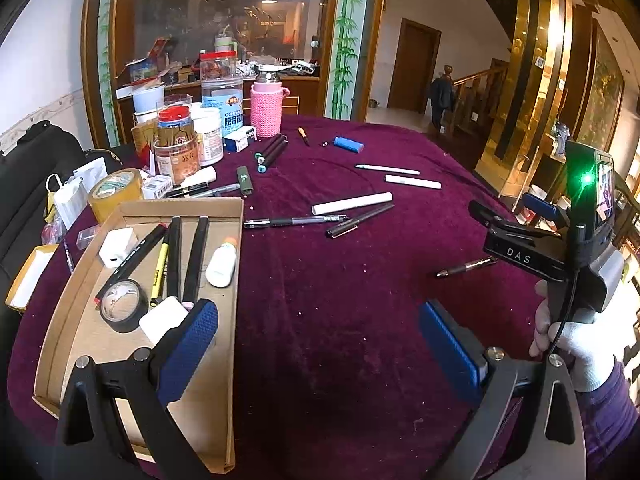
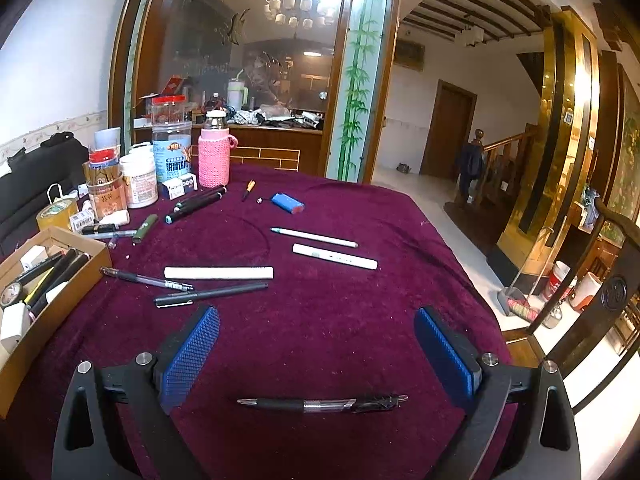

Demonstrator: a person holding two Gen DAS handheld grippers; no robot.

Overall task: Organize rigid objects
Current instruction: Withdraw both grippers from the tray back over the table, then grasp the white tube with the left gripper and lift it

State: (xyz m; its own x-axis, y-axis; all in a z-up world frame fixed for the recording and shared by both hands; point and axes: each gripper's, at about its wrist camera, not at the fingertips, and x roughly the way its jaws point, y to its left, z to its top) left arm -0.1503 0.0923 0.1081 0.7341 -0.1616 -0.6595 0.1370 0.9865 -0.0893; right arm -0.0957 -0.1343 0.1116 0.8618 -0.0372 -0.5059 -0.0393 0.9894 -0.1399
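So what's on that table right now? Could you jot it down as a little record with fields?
surface: table under a purple cloth
container: cardboard box at the left, holding markers, a tape roll and white items
loose: pens and markers scattered on the cloth, a blue battery pack
nearest pen: black click pen lying between the right gripper's fingers, not gripped
left gripper: open, empty
right gripper: open

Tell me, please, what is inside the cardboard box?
Cardboard box holds black markers, a yellow pen, black tape roll, white adapters and a white bottle; the left claw covers its near corner.
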